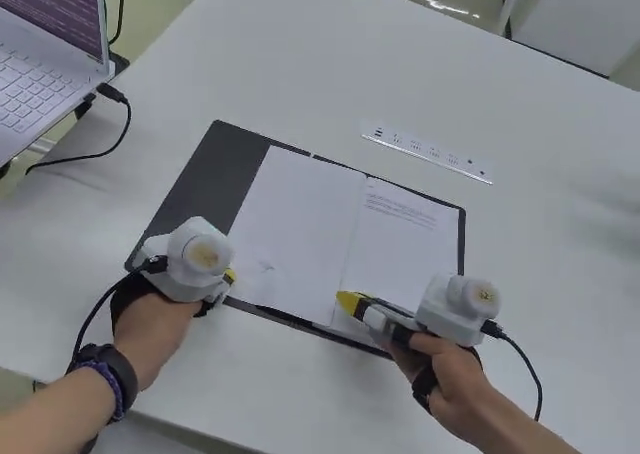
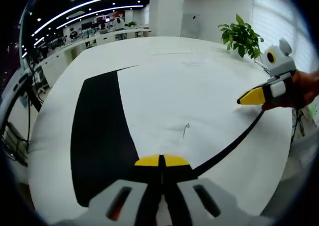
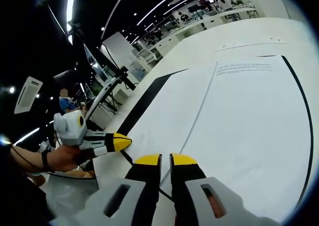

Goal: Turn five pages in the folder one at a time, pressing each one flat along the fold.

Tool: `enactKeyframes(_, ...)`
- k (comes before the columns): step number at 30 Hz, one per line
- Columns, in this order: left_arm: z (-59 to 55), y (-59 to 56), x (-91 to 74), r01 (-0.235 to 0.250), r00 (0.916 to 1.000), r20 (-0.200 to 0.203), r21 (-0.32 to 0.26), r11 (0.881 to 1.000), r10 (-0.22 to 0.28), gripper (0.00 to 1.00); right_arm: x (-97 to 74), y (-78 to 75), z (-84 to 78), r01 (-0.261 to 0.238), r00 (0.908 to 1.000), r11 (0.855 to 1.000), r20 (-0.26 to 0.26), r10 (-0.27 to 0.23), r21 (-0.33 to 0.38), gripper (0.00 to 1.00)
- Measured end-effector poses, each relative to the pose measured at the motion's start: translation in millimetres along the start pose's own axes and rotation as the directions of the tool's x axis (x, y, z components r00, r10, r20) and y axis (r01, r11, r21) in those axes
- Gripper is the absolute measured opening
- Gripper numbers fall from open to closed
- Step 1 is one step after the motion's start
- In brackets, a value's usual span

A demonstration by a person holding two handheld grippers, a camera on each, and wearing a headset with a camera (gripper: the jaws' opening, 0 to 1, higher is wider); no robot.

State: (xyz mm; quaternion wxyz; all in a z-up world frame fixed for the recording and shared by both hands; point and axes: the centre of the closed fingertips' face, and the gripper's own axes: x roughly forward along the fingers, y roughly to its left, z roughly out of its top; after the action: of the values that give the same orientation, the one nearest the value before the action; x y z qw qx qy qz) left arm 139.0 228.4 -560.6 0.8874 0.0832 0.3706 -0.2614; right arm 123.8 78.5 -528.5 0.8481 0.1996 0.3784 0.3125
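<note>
Nearest, left gripper [image 1: 229, 275] at the near left edge of the folder [image 1: 461, 244], yellow tips pressed tight together, closed on nothing, poised where the black cover [image 1: 213, 174] meets the white left page [image 1: 300, 224]. Right gripper [image 1: 350, 301] just beside the near end of the fold [image 1: 352, 239], jaws drawn almost together with only a thin slit between the tips, nothing gripped. Folder open and flat on the white table [image 1: 330, 54], cover showing wide at the left and as a thin border at the right. Left page blank but for a small mark; right page [image 1: 405, 244] with a few lines of print at its top. Beyond the folder, a power strip [image 1: 425, 152]; at far left, a laptop [image 1: 40, 44] with a black cable [image 1: 100, 149]. Past the table's far edge in the left gripper view, a potted plant [image 2: 241, 37].
</note>
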Motion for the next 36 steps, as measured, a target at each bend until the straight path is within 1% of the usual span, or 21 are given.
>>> enactKeyframes(1,0.4,0.4,-0.3,-0.008,0.9999,-0.008,0.033,0.999,0.009,0.00,1.0,-1.4,1.9,0.004,1.0000,1.000,0.003,-0.004,-0.001,0.05)
enactKeyframes(4,0.0,0.3,-2.4,-0.013,0.9999,-0.001,0.039,0.999,0.013,0.00,4.3,-9.9,11.1,0.046,0.9986,0.999,0.027,-0.045,-0.025,0.00)
enactKeyframes(5,-0.2,0.9,-2.2,-0.014,0.9999,-0.001,0.033,0.999,0.014,0.00,6.0,-11.4,12.5,0.046,0.9985,0.999,0.032,-0.046,-0.016,0.00)
enactKeyframes(6,-0.1,1.2,-2.0,-0.014,0.9999,-0.001,0.029,0.999,0.015,0.00,8.4,-13.8,16.2,0.046,0.9976,0.999,0.052,-0.046,0.003,0.00)
enactKeyframes(8,0.2,2.8,-1.2,-0.009,0.9999,-0.012,0.016,1.000,0.010,0.00,10.3,-17.7,19.4,0.058,0.9961,0.998,0.066,-0.058,0.014,0.00)
enactKeyframes(9,0.5,3.2,-1.7,-0.005,0.9998,-0.017,-0.004,1.000,0.005,0.00,11.7,-18.8,22.2,0.058,0.9953,0.998,0.076,-0.060,0.021,0.00)
enactKeyframes(12,0.2,4.5,-2.2,0.007,0.9998,-0.016,-0.036,0.999,-0.008,0.00,15.7,-17.4,28.3,0.050,0.9948,0.999,0.088,-0.052,0.021,0.00)
enactKeyframes(16,0.6,2.8,-2.9,0.007,0.9998,-0.016,-0.035,0.999,-0.007,0.00,23.3,-18.6,32.3,0.043,0.9950,0.999,0.089,-0.045,0.018,0.00)
enactKeyframes(19,0.6,2.8,-3.0,0.002,0.9999,-0.013,-0.043,0.999,-0.003,0.00,28.3,-18.7,31.9,0.038,0.9960,0.999,0.081,-0.039,0.016,0.00)
enactKeyframes(20,0.5,2.9,-3.1,0.003,1.0000,-0.008,-0.046,0.999,-0.003,0.00,30.1,-21.5,31.4,0.048,0.9954,0.999,0.082,-0.049,0.019,0.00)
enactKeyframes(22,0.5,3.0,-3.4,0.006,1.0000,-0.005,-0.048,0.999,-0.006,0.00,33.2,-25.3,31.2,0.047,0.9952,0.998,0.084,-0.049,0.034,0.00)
enactKeyframes(25,1.0,3.3,-3.4,0.011,0.9999,-0.009,-0.057,0.998,-0.011,0.00,37.4,-31.4,32.1,0.059,0.9941,0.997,0.088,-0.064,0.052,0.00)
enactKeyframes(28,0.6,3.4,-3.2,0.012,0.9999,-0.008,-0.064,0.998,-0.013,0.00,40.6,-31.3,36.2,0.052,0.9932,0.997,0.101,-0.058,0.064,0.00)
enactKeyframes(29,0.5,3.3,-3.2,0.013,0.9999,-0.007,-0.063,0.998,-0.014,0.00,41.8,-30.1,39.2,0.039,0.9931,0.997,0.108,-0.046,0.064,0.00)
enactKeyframes(33,0.9,3.1,-3.2,0.019,0.9998,-0.009,-0.064,0.998,-0.020,0.00,47.2,-33.8,47.9,0.040,0.9908,0.997,0.126,-0.048,0.066,0.00)
enactKeyframes(36,0.7,3.4,-3.2,0.023,0.9997,-0.011,-0.070,0.997,-0.024,0.00,53.1,-34.8,54.1,0.029,0.9900,0.997,0.136,-0.038,0.068,0.00)
